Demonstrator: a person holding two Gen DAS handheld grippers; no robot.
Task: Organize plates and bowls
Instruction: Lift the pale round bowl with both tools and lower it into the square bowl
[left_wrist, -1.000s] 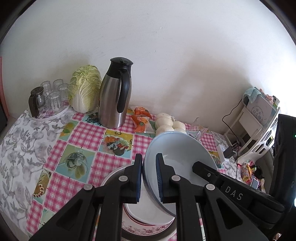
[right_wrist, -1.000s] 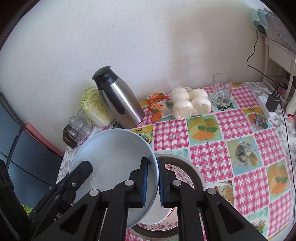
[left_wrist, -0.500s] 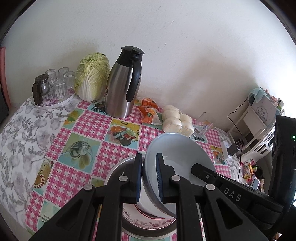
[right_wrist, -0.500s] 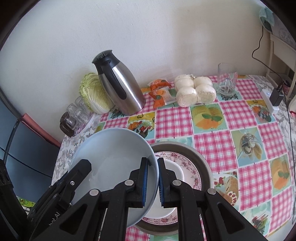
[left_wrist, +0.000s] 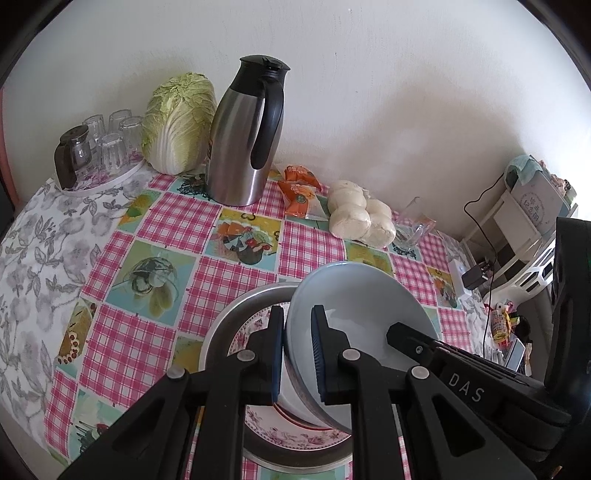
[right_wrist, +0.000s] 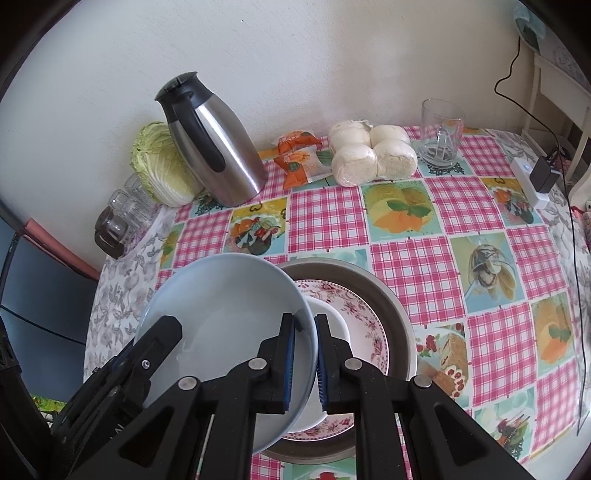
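Observation:
A pale blue bowl (left_wrist: 354, 299) (right_wrist: 229, 306) hangs tilted just above a stack on the table. My left gripper (left_wrist: 297, 350) is shut on one side of its rim and my right gripper (right_wrist: 305, 358) is shut on the opposite side. The right gripper's finger also shows inside the bowl in the left wrist view, and the left one's in the right wrist view. Below sits a grey metal tray (right_wrist: 384, 291) (left_wrist: 236, 314) holding a pink floral plate (right_wrist: 365, 317) (left_wrist: 295, 439) with a small white bowl (right_wrist: 332, 317) on it, partly hidden by the blue bowl.
On the checked tablecloth (right_wrist: 406, 254) at the back stand a steel thermos jug (left_wrist: 243, 136), a cabbage (left_wrist: 177, 122), a tray of glasses (left_wrist: 99, 147), snack packets (left_wrist: 299, 192), white buns (right_wrist: 369, 155) and a glass mug (right_wrist: 439, 136). A charger and cable (right_wrist: 543, 173) lie at the right edge.
Both grippers have sunk with the blue bowl and tipped further down. The bowl is now closer to the stack on the tray, and more of the table shows.

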